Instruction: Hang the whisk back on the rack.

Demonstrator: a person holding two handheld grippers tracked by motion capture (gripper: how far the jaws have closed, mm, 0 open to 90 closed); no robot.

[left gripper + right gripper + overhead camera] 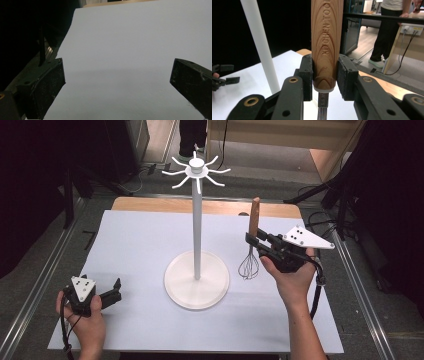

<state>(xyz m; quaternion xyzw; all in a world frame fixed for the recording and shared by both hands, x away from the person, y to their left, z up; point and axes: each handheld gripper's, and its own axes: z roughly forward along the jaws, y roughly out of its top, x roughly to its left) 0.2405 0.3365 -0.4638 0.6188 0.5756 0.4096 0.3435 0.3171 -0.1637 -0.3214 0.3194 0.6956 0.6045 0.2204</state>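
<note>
Right now the right gripper (256, 241), at centre right of the high view, is clamped on the wooden handle of a whisk (251, 243). Its own view shows both jaws pressed against the low end of that handle (327, 50), just above the metal collar. The whisk stands nearly upright, handle up and wire head (248, 267) down, low over the white table cover (135, 245); whether the wires touch it I cannot tell.

Just left of the whisk, in the middle of the frame, is a white hook stand (197, 225): a round base (197, 280), a tall thin pole, and a ring of curved hooks (196, 171) at the top. The whisk's long axis runs roughly parallel to the pole, with the hooks up and to the left of the handle's tip. My guess is that the whisk is meant for a hook, and the right hand is by far the nearer.

The left gripper (111, 295) sits at lower left, well apart from the stand, its jaws spread wide over bare cover with nothing between them.
</note>
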